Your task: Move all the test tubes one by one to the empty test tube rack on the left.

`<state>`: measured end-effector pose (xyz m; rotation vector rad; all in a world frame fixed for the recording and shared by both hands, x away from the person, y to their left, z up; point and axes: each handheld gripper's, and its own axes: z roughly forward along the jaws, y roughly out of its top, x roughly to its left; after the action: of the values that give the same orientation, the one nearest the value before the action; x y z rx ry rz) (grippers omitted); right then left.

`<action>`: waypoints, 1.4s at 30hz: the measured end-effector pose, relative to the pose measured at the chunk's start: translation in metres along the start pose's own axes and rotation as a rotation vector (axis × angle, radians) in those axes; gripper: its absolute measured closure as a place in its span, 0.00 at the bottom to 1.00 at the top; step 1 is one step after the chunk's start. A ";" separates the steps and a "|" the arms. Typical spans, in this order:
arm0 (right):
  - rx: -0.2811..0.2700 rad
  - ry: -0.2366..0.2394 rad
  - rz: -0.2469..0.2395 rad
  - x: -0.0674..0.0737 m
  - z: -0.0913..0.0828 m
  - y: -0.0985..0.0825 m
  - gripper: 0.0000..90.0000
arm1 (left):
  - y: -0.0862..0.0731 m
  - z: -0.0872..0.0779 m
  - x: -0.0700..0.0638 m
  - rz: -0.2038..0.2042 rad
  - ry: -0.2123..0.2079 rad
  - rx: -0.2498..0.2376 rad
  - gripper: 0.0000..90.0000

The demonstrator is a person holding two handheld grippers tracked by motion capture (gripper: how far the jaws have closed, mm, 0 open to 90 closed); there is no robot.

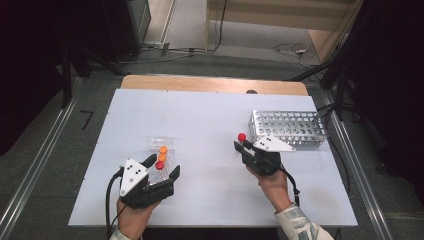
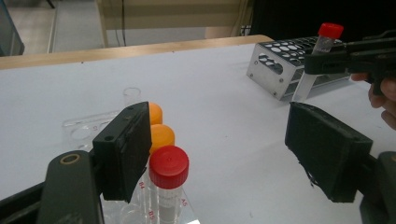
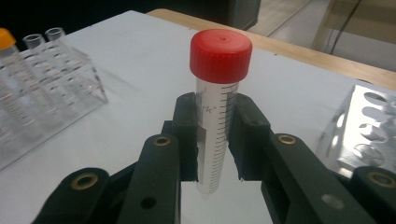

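Red-capped tube is upright in your right gripper, clamped between the closed jaws just below the cap and carried above the desk, close beside the metal rack. You look to be mid-transfer — moving tubes from the clear rack at your left over to the metal one. The next move calls for lining the tube's tip over an empty hole, keeping it vertical, lowering it in and only then releasing.

Your left gripper waits at the clear rack with its jaws wide apart, holding nothing. Another red-capped tube stands between them, just beside one pad, with two orange-capped tubes behind it — that red one seems the next pick. Centre the jaws on it before you close.
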<state>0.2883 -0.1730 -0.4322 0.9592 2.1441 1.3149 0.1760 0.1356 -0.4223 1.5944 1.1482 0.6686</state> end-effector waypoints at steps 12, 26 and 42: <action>0.019 0.111 -0.030 0.036 0.003 -0.006 0.79 | 0.010 0.017 -0.026 0.019 -0.100 0.001 0.31; 0.026 0.203 -0.078 0.072 0.008 -0.010 0.79 | 0.018 0.056 -0.057 0.072 -0.218 0.025 0.53; 0.018 0.210 -0.084 0.074 0.006 -0.009 0.79 | 0.017 0.063 -0.059 0.088 -0.208 0.023 0.78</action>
<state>0.2401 -0.1166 -0.4441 0.7575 2.3287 1.4117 0.2127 0.0550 -0.4201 1.6989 0.9408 0.5337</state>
